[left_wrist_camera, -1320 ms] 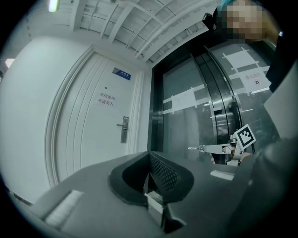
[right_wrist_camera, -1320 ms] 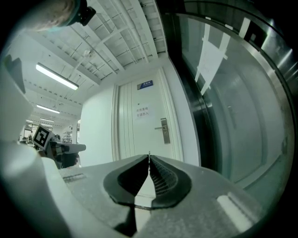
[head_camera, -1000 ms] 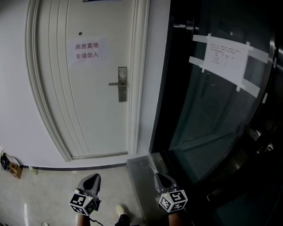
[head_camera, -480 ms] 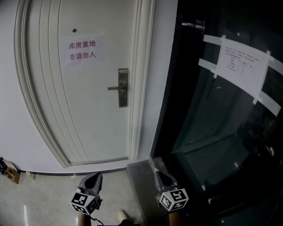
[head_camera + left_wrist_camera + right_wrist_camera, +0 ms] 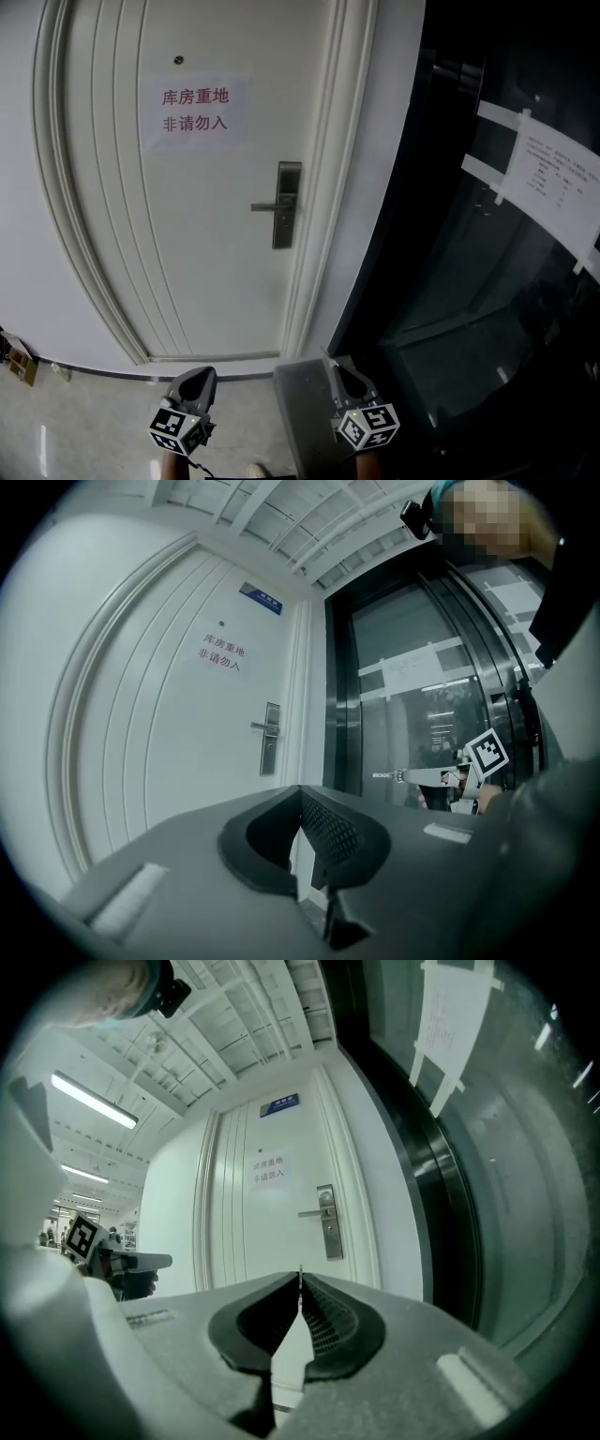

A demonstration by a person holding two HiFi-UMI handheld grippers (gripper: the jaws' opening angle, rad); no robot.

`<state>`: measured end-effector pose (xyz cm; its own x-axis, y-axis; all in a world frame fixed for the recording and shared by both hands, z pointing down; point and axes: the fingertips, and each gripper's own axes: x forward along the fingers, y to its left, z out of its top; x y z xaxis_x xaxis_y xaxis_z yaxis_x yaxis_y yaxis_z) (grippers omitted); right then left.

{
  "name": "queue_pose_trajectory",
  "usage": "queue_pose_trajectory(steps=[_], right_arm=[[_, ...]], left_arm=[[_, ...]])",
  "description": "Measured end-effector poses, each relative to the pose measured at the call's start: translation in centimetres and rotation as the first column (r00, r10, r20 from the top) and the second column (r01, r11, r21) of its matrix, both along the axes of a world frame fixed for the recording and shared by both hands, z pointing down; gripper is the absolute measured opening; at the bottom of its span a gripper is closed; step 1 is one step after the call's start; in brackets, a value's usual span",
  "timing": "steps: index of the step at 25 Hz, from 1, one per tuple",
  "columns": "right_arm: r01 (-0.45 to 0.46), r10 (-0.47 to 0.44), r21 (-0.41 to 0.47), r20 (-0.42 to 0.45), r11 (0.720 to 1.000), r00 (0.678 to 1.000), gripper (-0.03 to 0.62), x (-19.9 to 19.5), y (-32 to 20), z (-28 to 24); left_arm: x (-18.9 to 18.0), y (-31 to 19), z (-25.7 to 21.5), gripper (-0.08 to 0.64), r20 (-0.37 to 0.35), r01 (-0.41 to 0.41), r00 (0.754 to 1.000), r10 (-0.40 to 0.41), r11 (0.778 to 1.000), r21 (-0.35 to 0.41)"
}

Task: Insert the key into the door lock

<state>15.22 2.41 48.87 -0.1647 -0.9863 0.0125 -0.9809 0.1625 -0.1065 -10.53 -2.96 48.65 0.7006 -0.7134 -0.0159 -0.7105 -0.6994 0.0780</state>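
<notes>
**Desk:** Where's the key?

**Me:** I have it in the right gripper [image 5: 331, 367]. The jaws are pinched almost together on the key [image 5: 389, 776], and its blade sticks out past the tips. In the right gripper view I see it edge-on, only a thin sliver where the two pads meet.

**Desk:** And the other tongs?

**Me:** The left gripper [image 5: 199, 374] is closed tip to tip. I see nothing between its pads. Both grippers sit low in my head view, side by side but apart, over the pale floor [image 5: 84, 422].

**Desk:** How does the key stand to the lock?

**Me:** Well apart from it. The door lock [image 5: 285, 204] is a metal plate on the right side of the white door [image 5: 187, 262], with a lever handle [image 5: 267, 206] pointing left. The door is shut. In the right gripper view the plate stands just above and to the right of the jaw tips.

**Desk:** What else is around it?

**Me:** A paper notice [image 5: 195, 110] with red characters is stuck on the door above the handle. To the right of the frame I see a dark glass panel [image 5: 469, 309] with a taped sheet [image 5: 555, 183] on it.
</notes>
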Motion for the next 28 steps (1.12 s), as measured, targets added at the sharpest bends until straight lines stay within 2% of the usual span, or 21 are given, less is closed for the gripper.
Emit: queue_pose_trajectory(steps=[8, 21, 28], right_arm=[[-0.003, 0.003, 0.014, -0.009, 1.000, 1.000, 0.011, -0.2, -5.9, -0.1], [0.010, -0.009, 0.021, -0.024, 1.000, 1.000, 0.011, -0.5, -10.6, -0.1], [0.025, -0.024, 0.036, -0.034, 0.999, 0.999, 0.011, 0.5, -15.3, -0.8]], left_arm=[[-0.4, -6.1, 0.0, 0.003, -0.014, 0.004, 1.000, -0.004, 1.000, 0.007], [-1.5, -10.3, 1.0, 0.003, -0.021, 0.046, 0.999, -0.046, 0.999, -0.019], [-1.0, -13.9, 0.7, 0.003, -0.026, 0.068, 0.997, -0.068, 0.998, -0.006]])
